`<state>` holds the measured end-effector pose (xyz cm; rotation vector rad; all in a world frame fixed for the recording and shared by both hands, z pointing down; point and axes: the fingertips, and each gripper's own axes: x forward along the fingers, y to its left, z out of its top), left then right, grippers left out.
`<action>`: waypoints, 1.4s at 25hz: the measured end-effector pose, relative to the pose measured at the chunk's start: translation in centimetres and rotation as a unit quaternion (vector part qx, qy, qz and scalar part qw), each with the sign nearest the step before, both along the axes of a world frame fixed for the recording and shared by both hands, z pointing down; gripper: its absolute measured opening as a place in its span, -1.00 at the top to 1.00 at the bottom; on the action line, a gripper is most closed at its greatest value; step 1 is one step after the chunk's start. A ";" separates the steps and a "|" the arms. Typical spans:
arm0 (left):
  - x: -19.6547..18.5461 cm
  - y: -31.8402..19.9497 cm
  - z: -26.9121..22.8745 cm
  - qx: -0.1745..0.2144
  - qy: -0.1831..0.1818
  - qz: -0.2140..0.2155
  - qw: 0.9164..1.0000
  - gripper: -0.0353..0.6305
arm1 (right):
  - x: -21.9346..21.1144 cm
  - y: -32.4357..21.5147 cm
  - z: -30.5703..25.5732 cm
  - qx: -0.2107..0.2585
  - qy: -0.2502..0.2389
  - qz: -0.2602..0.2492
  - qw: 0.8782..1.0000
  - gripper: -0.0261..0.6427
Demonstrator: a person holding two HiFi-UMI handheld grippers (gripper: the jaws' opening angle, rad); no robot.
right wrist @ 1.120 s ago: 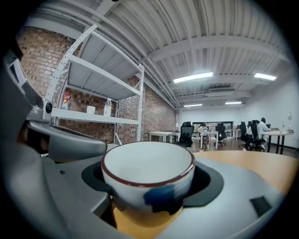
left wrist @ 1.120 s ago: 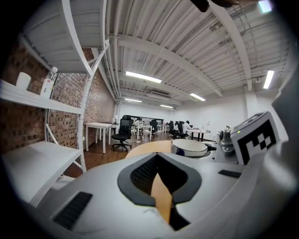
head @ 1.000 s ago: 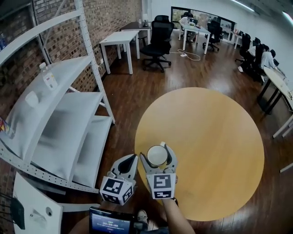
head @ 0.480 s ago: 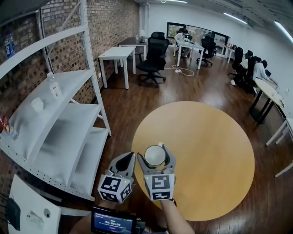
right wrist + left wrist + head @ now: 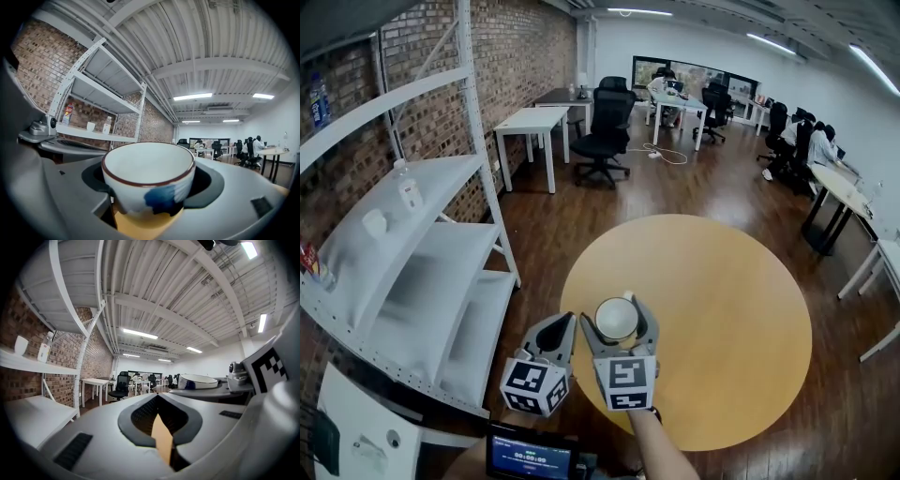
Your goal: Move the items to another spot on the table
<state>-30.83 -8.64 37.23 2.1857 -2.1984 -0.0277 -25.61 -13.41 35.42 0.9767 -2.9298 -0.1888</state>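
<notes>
A white cup [image 5: 617, 319] with a brown rim and a blue patch [image 5: 147, 180] sits upright between the jaws of my right gripper [image 5: 619, 316], which is shut on it. The cup hangs over the near left edge of the round wooden table [image 5: 712, 309]. In the right gripper view the gripper [image 5: 150, 187] clasps the cup's lower body from both sides. My left gripper [image 5: 566, 325] is just left of it, off the table edge, shut and holding nothing. The left gripper view shows the closed gripper [image 5: 158, 401] and the cup [image 5: 199, 380] to its right.
White metal shelving [image 5: 412, 234] stands at the left, with a bottle [image 5: 408, 187] and a small cup [image 5: 373, 223] on a shelf. A white desk [image 5: 530, 122] and black office chair [image 5: 602, 141] stand beyond. A small screen [image 5: 525, 457] sits below the grippers.
The head view has lifted a little and shows more of the room. Both grippers keep their places in it, and the cup stays in the right one.
</notes>
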 end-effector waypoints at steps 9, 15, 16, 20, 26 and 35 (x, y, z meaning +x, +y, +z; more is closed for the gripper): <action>4.8 -1.6 -0.9 0.002 -0.002 0.027 1.000 0.88 | 5.2 -1.4 -0.6 0.002 0.000 0.029 1.000 -0.28; 9.7 -3.3 -1.2 0.002 -0.003 0.056 0.998 0.88 | 10.1 -2.9 -1.1 0.002 -0.003 0.055 0.998 -0.28; 10.6 -3.7 -1.2 0.002 -0.004 0.061 0.998 0.88 | 11.0 -3.2 -1.1 0.002 -0.004 0.060 0.998 -0.28; 14.0 -4.8 -1.3 0.002 -0.008 0.080 0.997 0.88 | 14.4 -4.1 -1.2 0.003 -0.004 0.075 0.997 -0.28; 18.7 -6.5 -1.1 0.003 -0.010 0.108 0.994 0.88 | 19.2 -5.4 -1.1 0.001 -0.001 0.098 0.995 -0.28; 26.4 -8.5 -0.8 0.000 -0.014 0.150 0.989 0.88 | 26.9 -7.0 -0.6 -0.005 0.001 0.135 0.991 -0.28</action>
